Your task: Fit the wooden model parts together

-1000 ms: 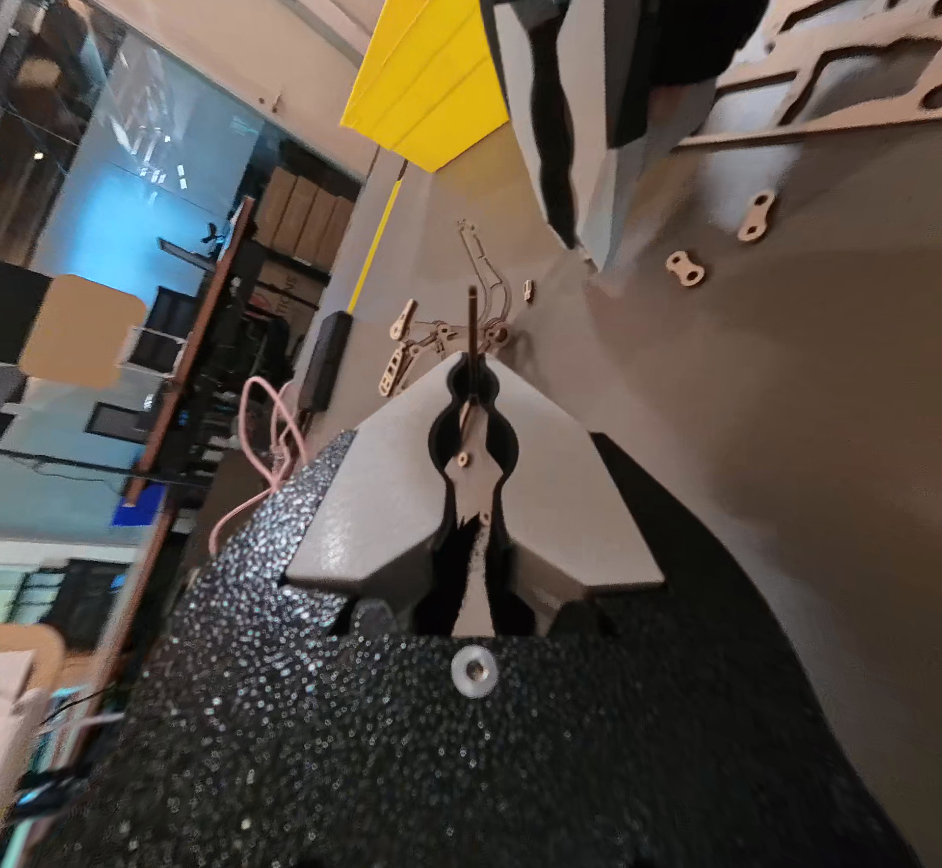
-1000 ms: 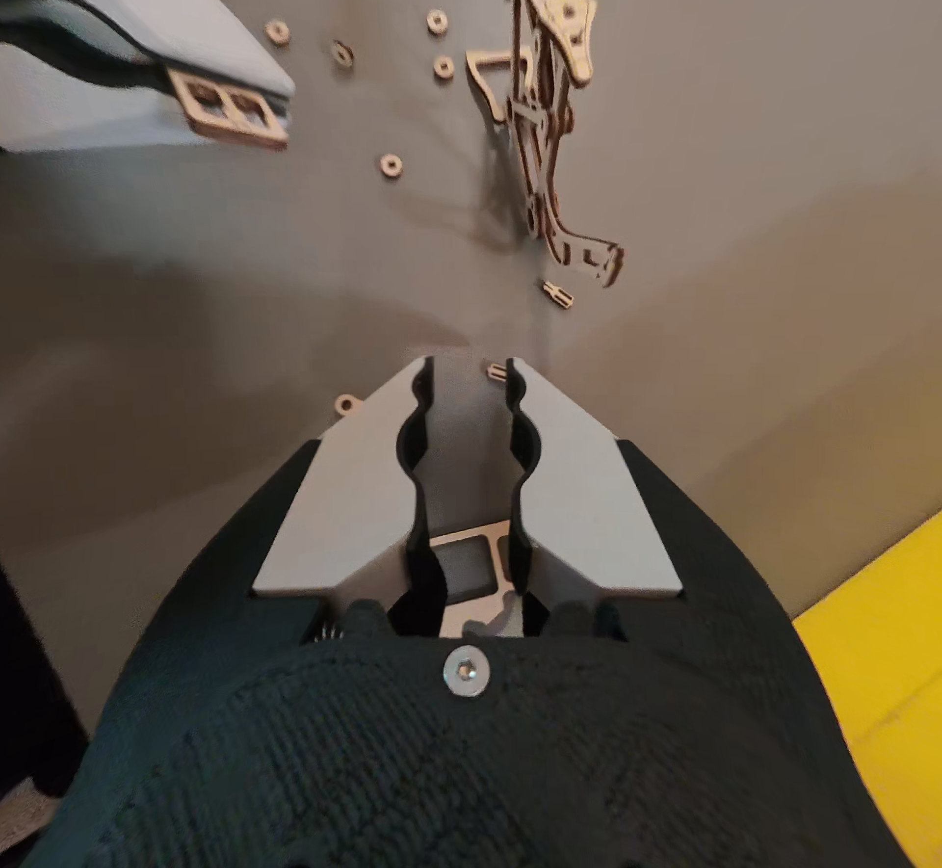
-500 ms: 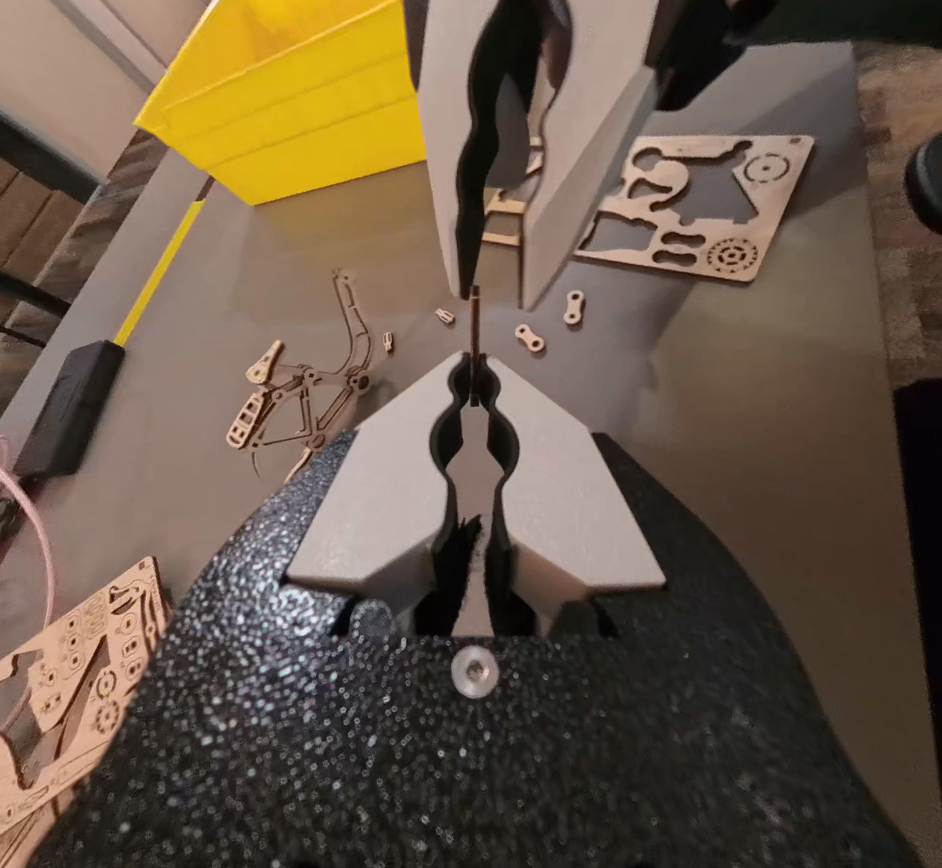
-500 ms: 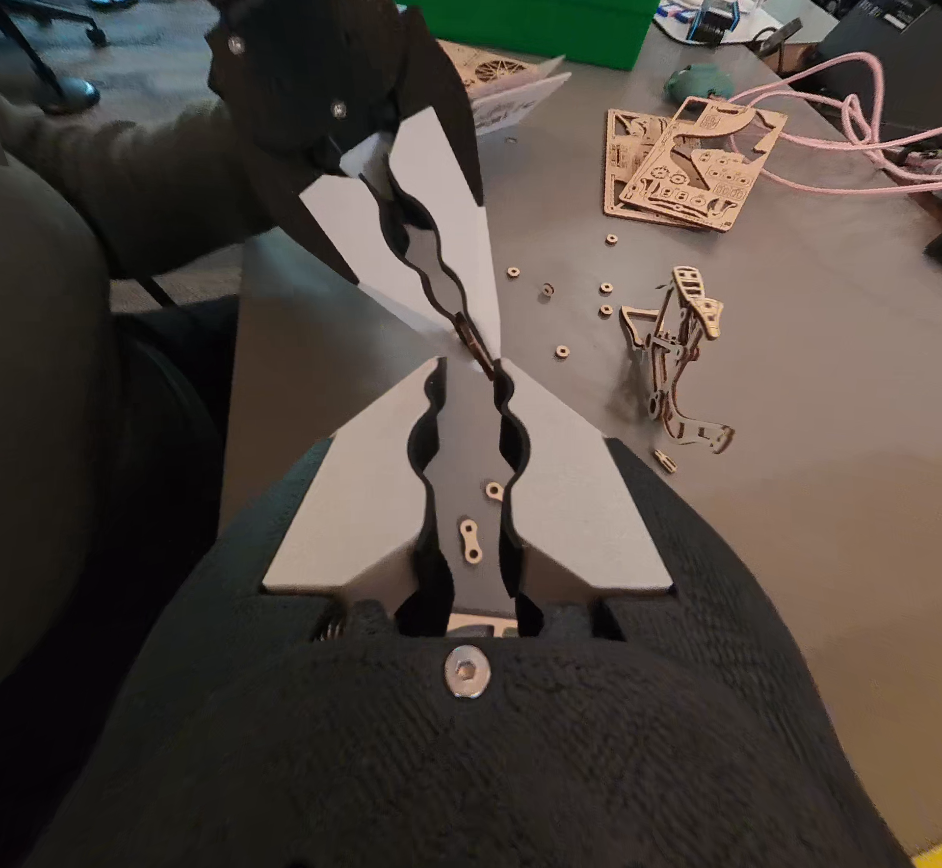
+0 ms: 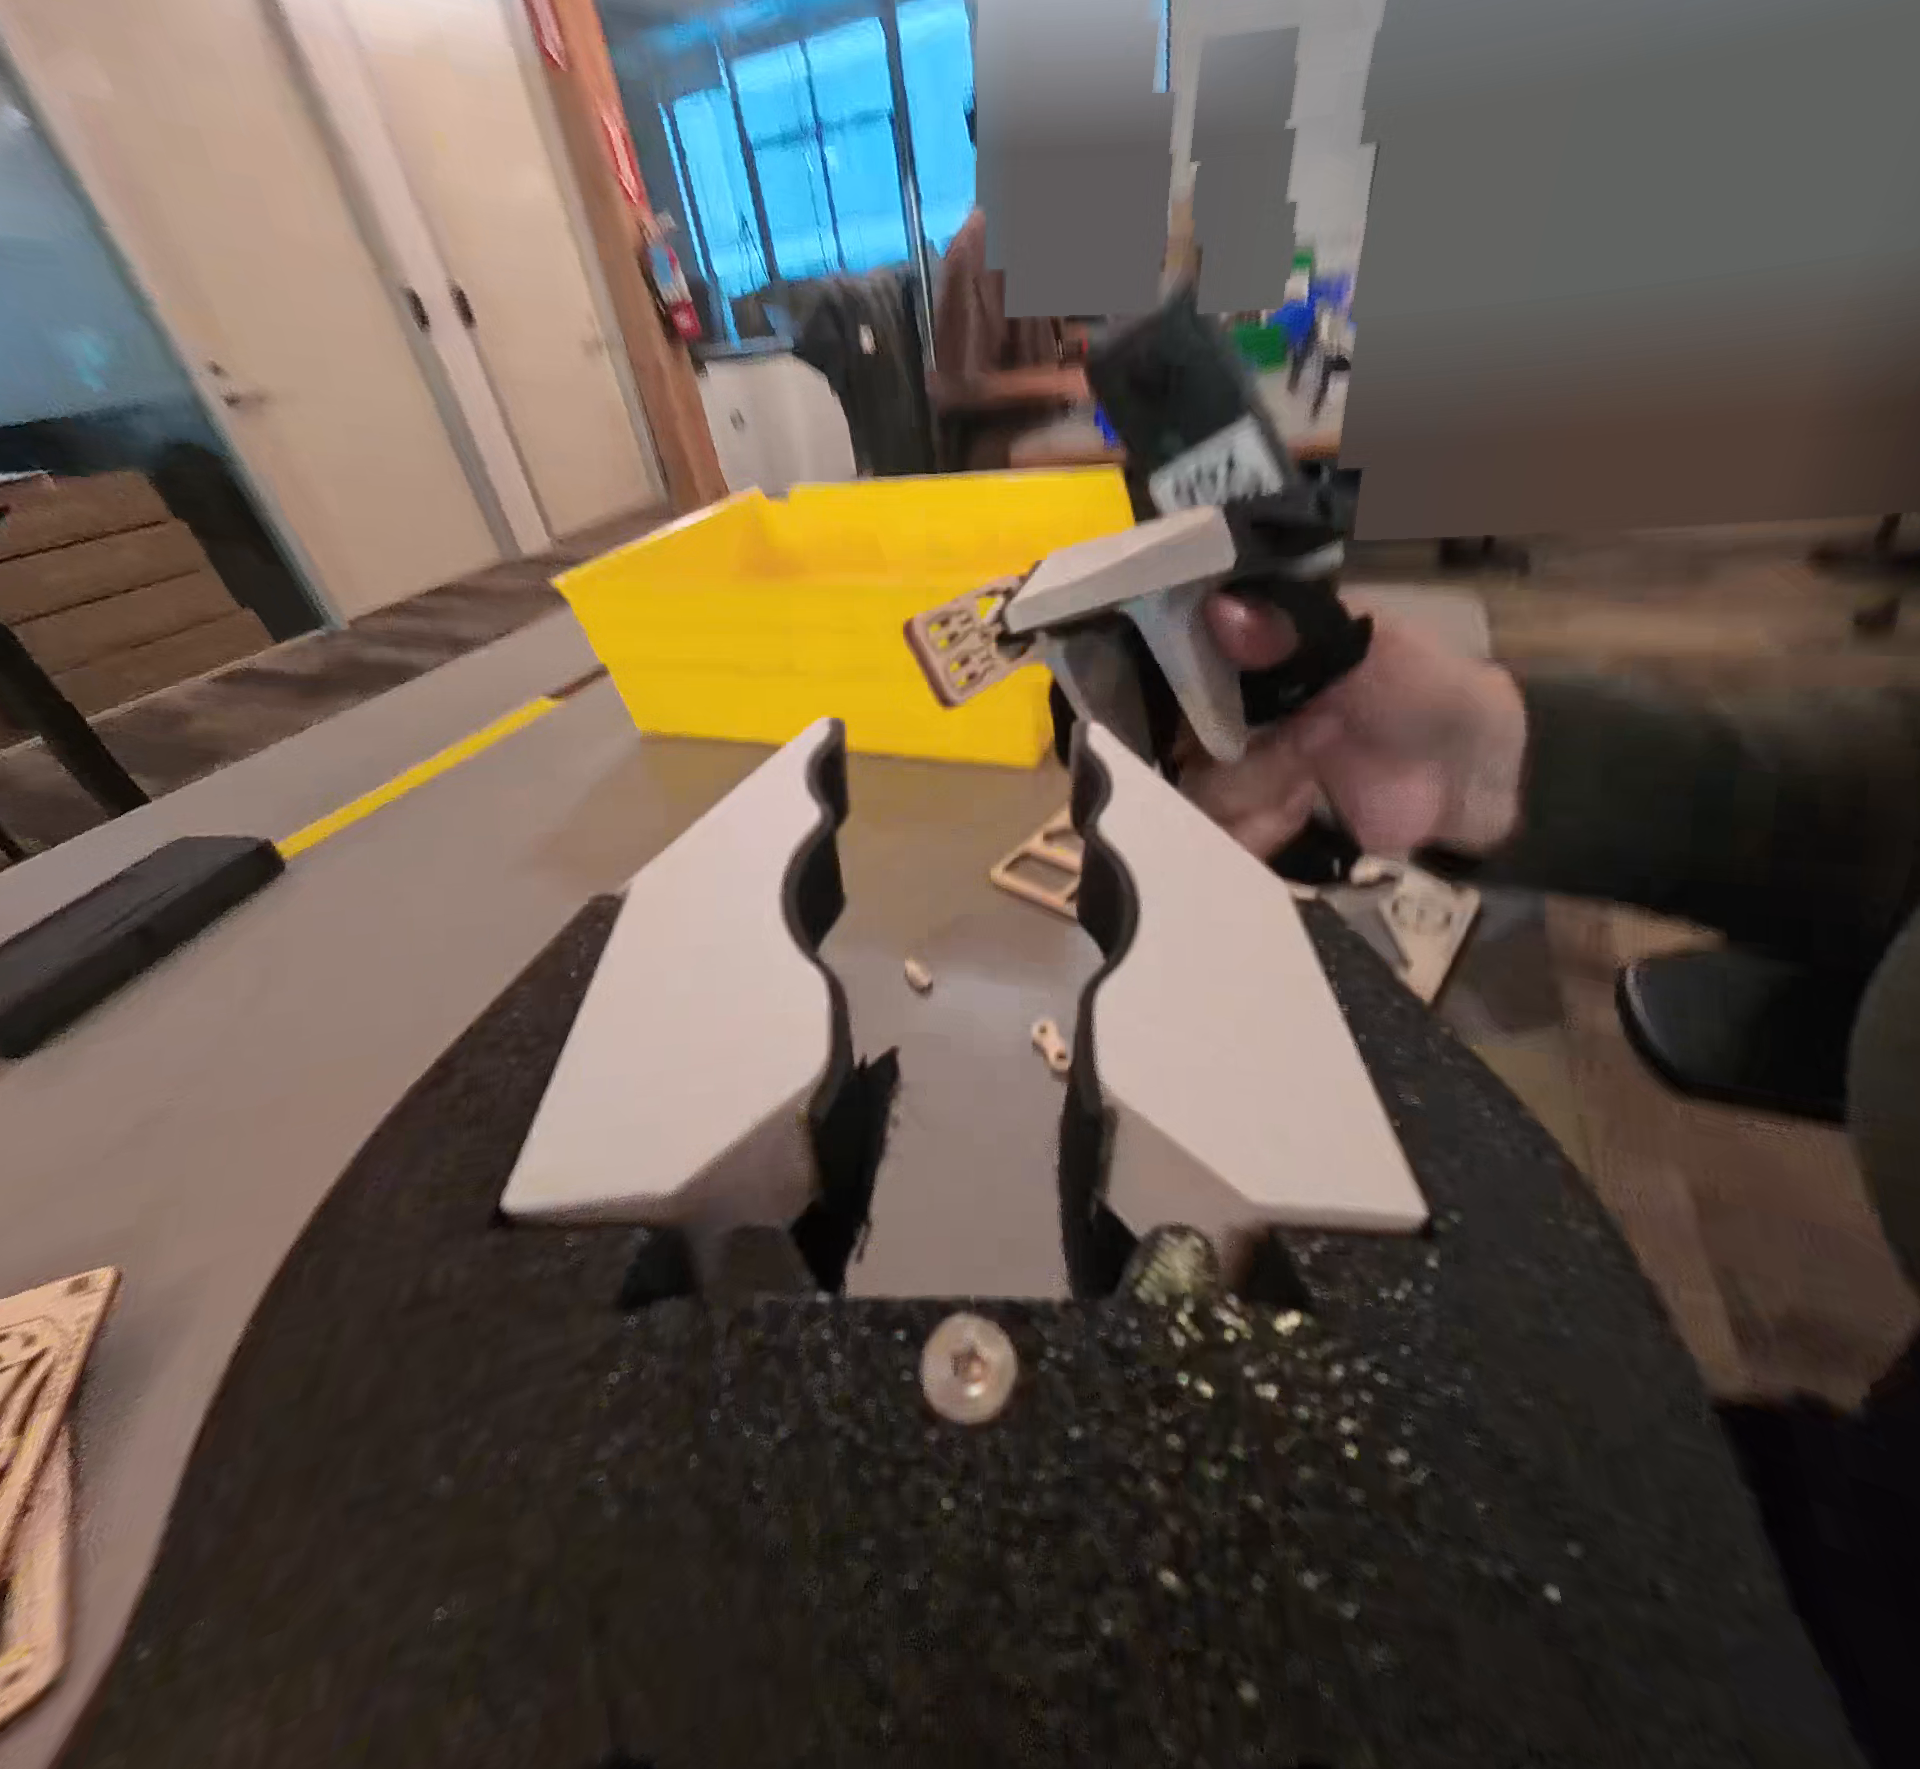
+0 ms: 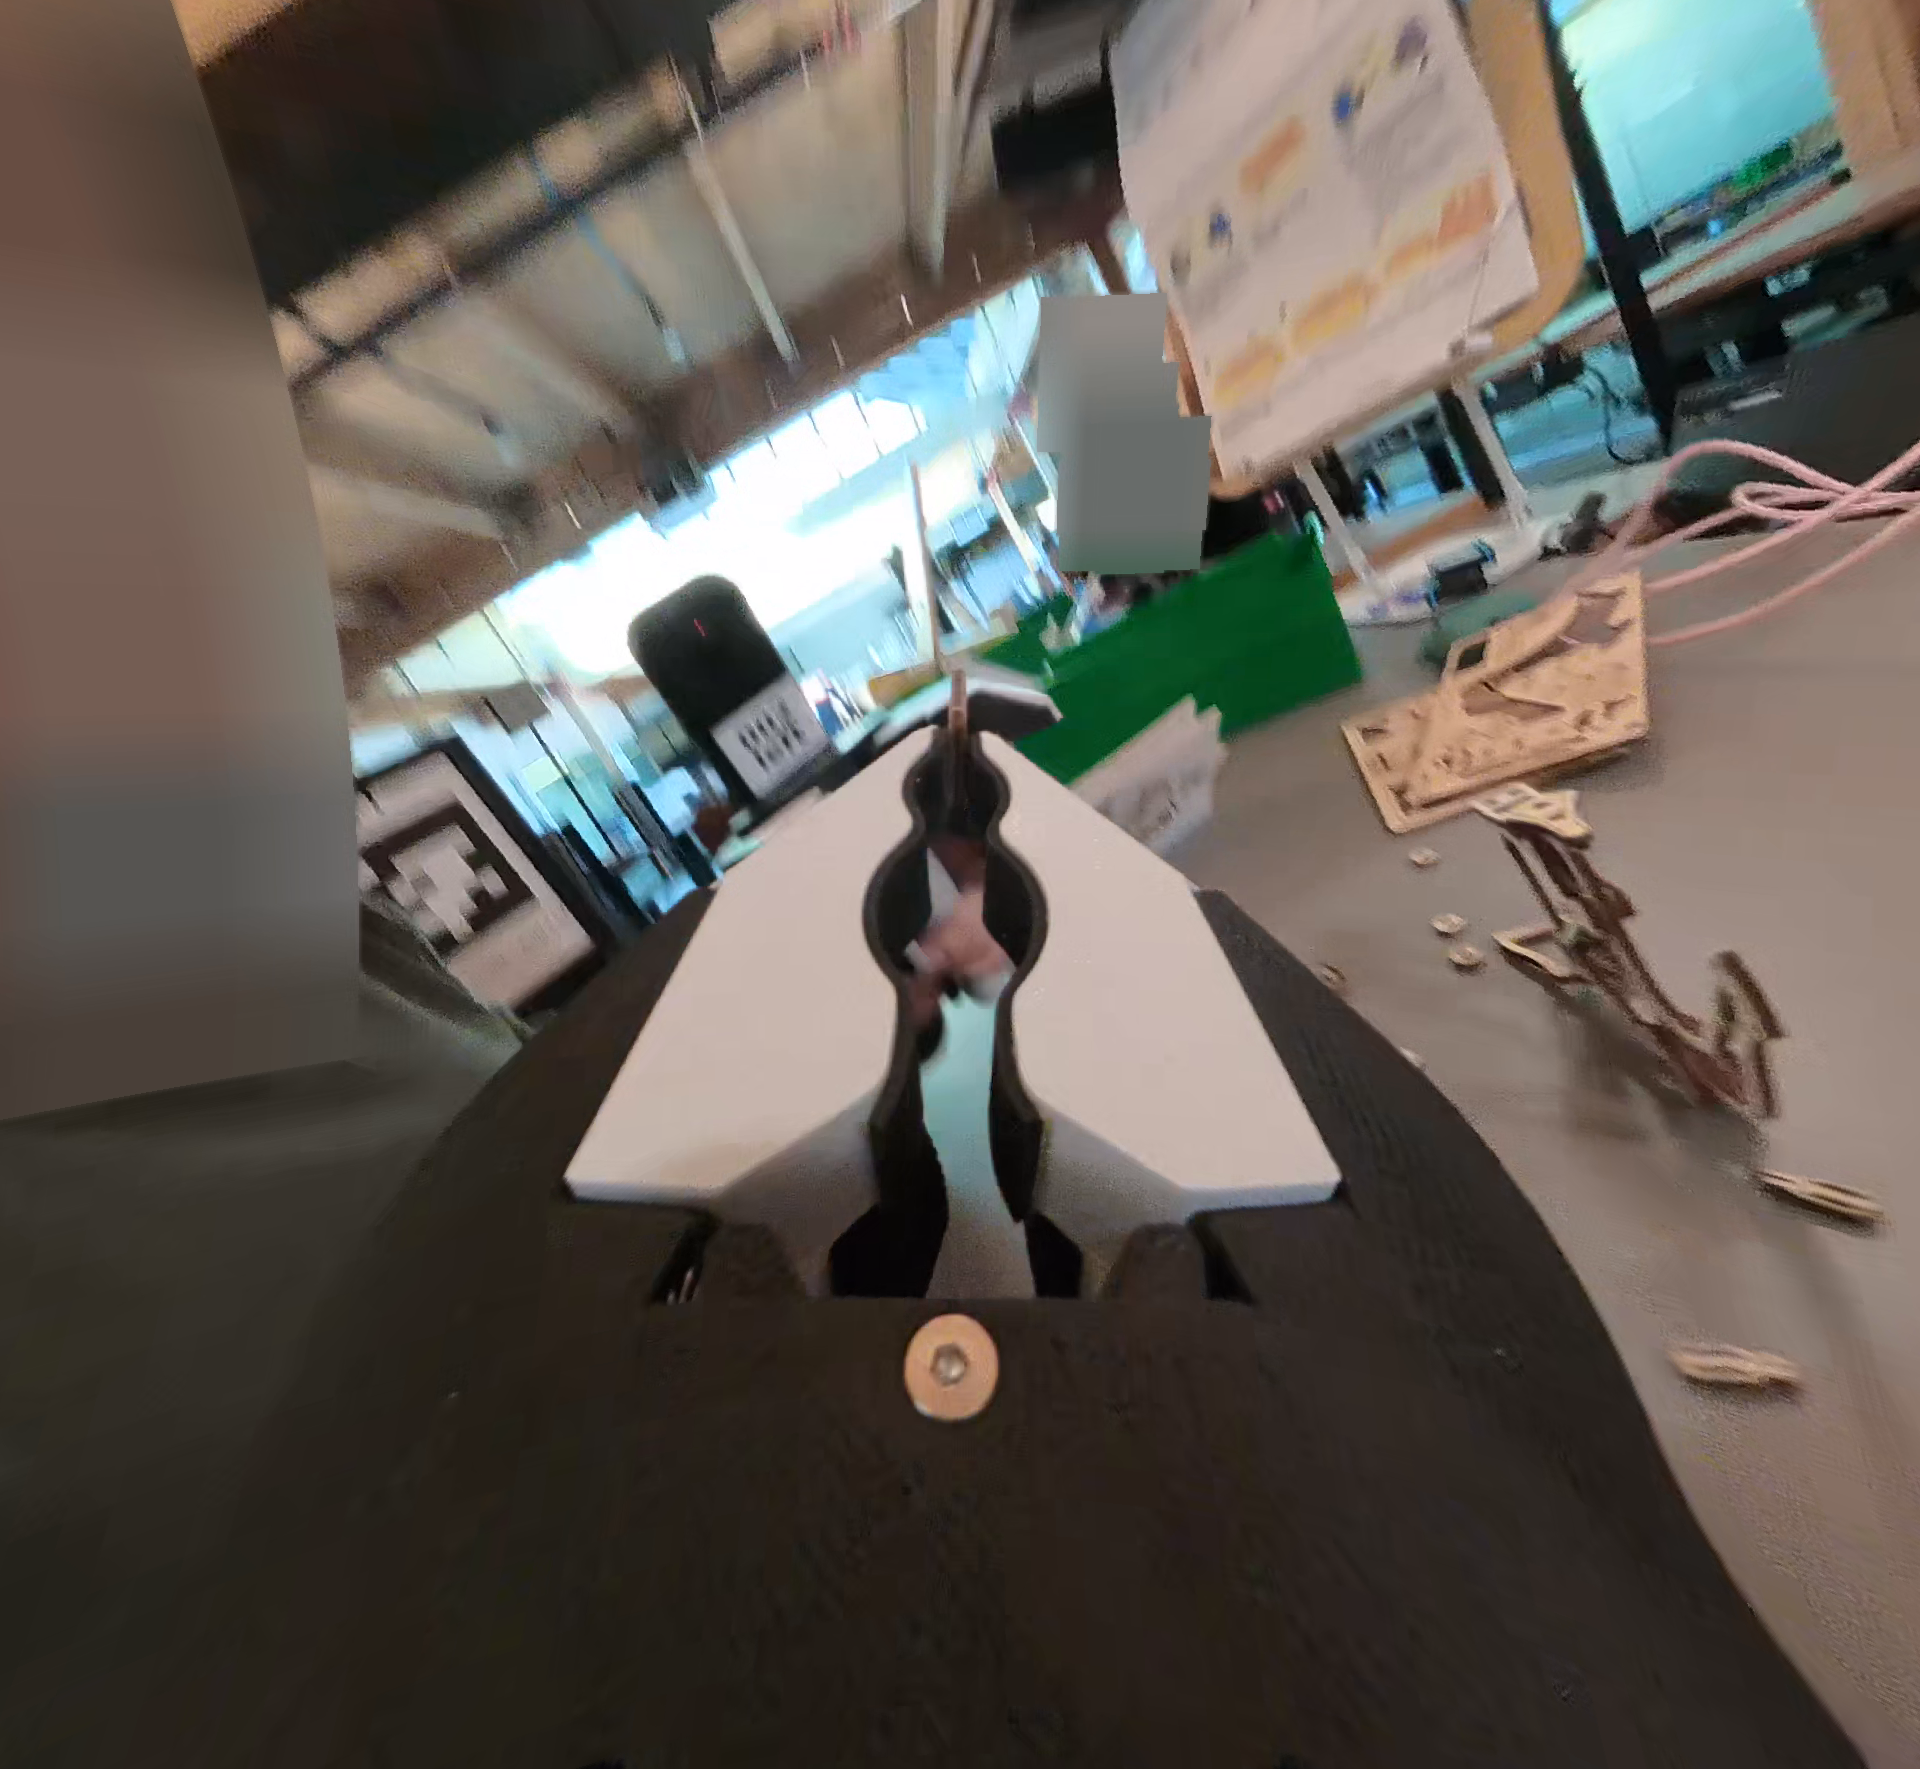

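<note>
Right wrist view is pretty smeared: the half-built wooden model (image 6: 1621, 971) at 3 o'clock is a streaky blur, no way to make out its joints. The flat wooden piece (image 6: 957, 717) shows edge-on there, so its shape is lost. In the left wrist view, the cutout sheet (image 5: 36, 1470) at 8 o'clock gets chopped by the edge, and the hand (image 5: 1392, 763) is fuzzy.

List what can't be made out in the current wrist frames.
- Left wrist view: right gripper holds a slotted wooden piece; how deep it sits between the fingers is hidden.
- Right wrist view: the same piece shows edge-on, so its shape is unreadable.
- Right wrist view: partly built wooden model is motion-blurred; its joints are unclear.
- Left wrist view: small loose links are too small to identify.
</note>
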{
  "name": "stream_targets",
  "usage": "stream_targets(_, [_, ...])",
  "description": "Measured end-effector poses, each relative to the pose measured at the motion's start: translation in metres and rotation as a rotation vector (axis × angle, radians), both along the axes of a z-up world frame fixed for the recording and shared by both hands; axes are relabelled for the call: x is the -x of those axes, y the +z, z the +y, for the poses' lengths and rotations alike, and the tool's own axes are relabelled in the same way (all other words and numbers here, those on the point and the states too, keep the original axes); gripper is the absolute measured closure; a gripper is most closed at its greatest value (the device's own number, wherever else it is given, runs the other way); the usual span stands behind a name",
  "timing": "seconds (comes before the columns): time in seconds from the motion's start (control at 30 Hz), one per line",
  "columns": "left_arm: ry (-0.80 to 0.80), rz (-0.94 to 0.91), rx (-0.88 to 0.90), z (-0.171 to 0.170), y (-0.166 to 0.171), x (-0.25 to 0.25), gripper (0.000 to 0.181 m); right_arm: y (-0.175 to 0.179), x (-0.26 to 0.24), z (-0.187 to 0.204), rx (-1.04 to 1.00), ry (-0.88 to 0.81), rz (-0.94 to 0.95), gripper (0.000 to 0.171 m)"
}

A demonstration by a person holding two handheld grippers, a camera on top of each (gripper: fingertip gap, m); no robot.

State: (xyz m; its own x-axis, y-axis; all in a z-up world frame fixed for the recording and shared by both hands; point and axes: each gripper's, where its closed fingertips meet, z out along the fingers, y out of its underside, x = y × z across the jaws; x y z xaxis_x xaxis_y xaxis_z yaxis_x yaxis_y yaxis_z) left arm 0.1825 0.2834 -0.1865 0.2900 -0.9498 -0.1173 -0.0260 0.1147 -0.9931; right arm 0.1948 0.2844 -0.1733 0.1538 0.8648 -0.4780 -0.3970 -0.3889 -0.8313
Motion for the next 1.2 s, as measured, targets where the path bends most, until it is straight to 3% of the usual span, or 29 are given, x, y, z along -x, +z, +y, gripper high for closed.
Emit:
stream_targets(0.1, [-0.004,-0.154,0.077,0.001,0.014,0.001,0.141,0.007,-0.002,0.001,0.069,0.007,0.186,0.171])
stream_targets(0.17, [-0.051,-0.219,0.15,-0.001,0.017,-0.003,0.153,0.005,0.003,0.0,0.1,0.015,0.243,0.171])
stream_targets(0.23, [-0.069,-0.243,0.221,0.0,0.014,-0.007,0.171,0.003,0.006,0.002,0.124,0.01,0.286,0.171])
stream_targets(0.43, [-0.05,-0.308,0.231,0.001,0.015,-0.007,0.176,0.001,0.006,0.004,0.118,0.014,0.311,0.17])
stream_targets(0.63, [-0.155,-0.323,0.434,0.001,0.006,-0.005,0.181,-0.01,0.01,0.006,0.002,-0.075,0.095,0.167])
stream_targets(0.77, [-0.066,-0.118,0.352,0.009,-0.012,-0.002,0.181,-0.029,0.005,0.012,-0.059,-0.128,-0.175,0.155])
stream_targets(0.93, [-0.158,0.081,0.352,-0.003,-0.029,-0.008,0.181,-0.035,0.009,0.006,-0.192,-0.147,-0.405,0.155])
stream_targets(1.03, [-0.246,0.136,0.41,-0.012,-0.037,-0.01,0.181,-0.04,0.016,-0.006,-0.177,-0.03,-0.447,0.162])
stream_targets(1.2, [-0.273,0.193,0.443,-0.015,-0.045,-0.009,0.181,-0.044,0.016,-0.007,-0.165,0.01,-0.464,0.167])
